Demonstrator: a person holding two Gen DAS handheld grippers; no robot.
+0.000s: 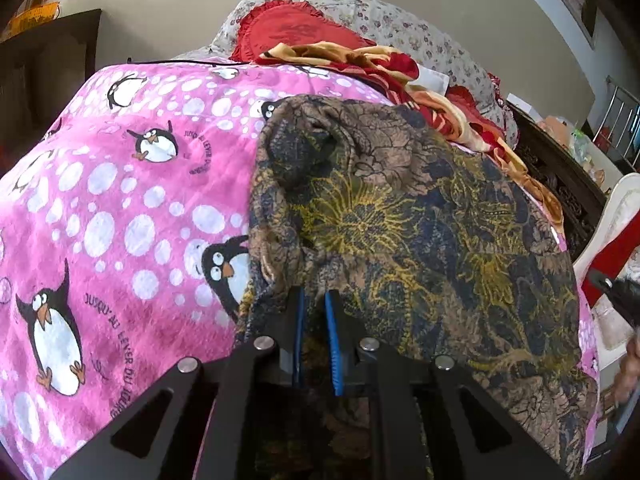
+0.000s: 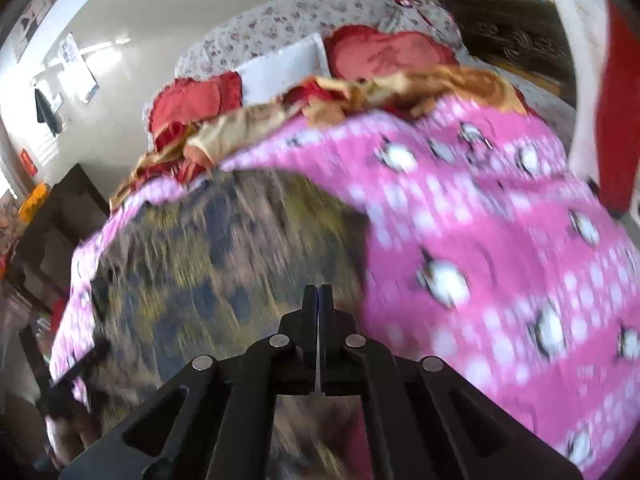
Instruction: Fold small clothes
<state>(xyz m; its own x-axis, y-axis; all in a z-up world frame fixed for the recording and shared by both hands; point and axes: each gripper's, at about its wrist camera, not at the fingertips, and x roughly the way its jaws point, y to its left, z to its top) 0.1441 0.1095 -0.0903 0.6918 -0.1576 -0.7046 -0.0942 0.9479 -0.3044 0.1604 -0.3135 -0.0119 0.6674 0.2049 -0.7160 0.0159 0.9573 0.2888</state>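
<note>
Left wrist view
- Left claw (image 1: 316, 300): two black fingers with blue pads, set close together and pinching a bunched edge of the garment between them.
- Patterned garment (image 1: 400, 216): dark cloth with brown, navy and yellow floral print, spread over the bed's right half, its near-left edge gathered up into the claw.
- Pink penguin blanket (image 1: 120, 208): covers the bed, lies under the garment, bare to the left.
- Red cushion (image 1: 296, 32): at the head of the bed, against a floral pillow (image 1: 400, 24).
- Red-and-gold blanket (image 1: 360, 60): crumpled between cushion and garment.

Right wrist view (motion-blurred)
- Right claw (image 2: 319, 300): fingers pressed together tip to tip; whether cloth is caught between them cannot be told.
- Patterned garment (image 2: 224, 256): lies on the pink penguin blanket (image 2: 500, 248), left of and beneath the claw.
</note>
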